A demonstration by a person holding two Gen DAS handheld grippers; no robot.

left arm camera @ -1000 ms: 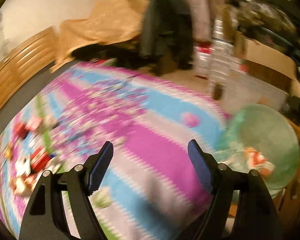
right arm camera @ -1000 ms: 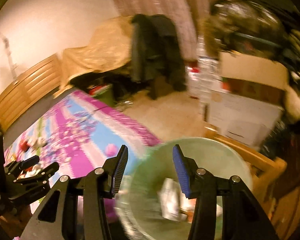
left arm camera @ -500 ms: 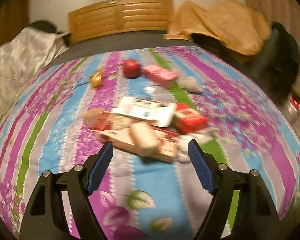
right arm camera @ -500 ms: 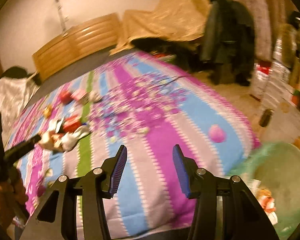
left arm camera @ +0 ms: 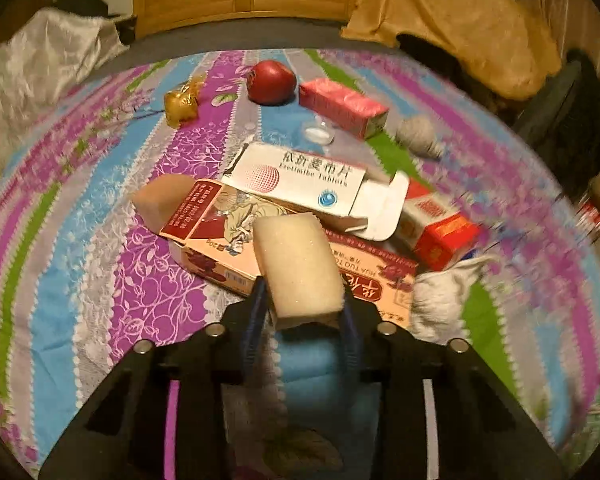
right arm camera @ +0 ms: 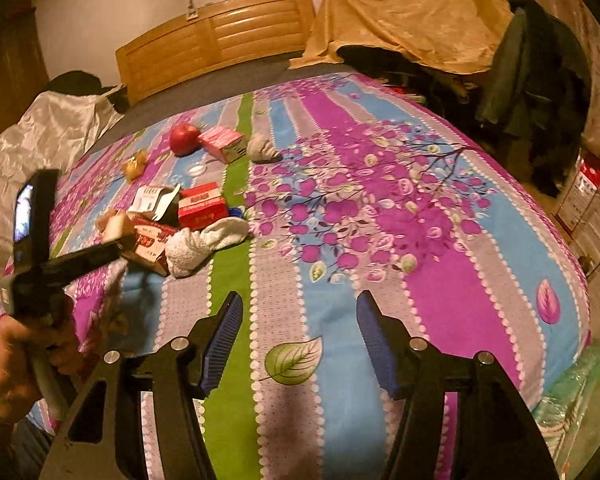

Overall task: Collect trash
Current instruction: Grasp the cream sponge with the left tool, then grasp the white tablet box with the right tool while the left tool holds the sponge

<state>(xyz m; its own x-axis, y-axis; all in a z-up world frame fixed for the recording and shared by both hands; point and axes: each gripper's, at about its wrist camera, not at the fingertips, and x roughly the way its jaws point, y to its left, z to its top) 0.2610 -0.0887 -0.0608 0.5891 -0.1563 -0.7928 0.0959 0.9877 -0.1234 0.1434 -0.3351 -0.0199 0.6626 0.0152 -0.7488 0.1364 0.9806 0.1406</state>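
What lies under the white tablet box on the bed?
The white tablet box rests partly on a long red and cream carton. A red box sits beside its open flap. Anything beneath the carton is covered.

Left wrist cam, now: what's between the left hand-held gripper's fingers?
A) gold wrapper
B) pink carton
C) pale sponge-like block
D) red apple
C. The left hand-held gripper has its blue pads against the sides of the pale sponge-like block; the red apple, pink carton and gold wrapper lie farther back on the bedspread.
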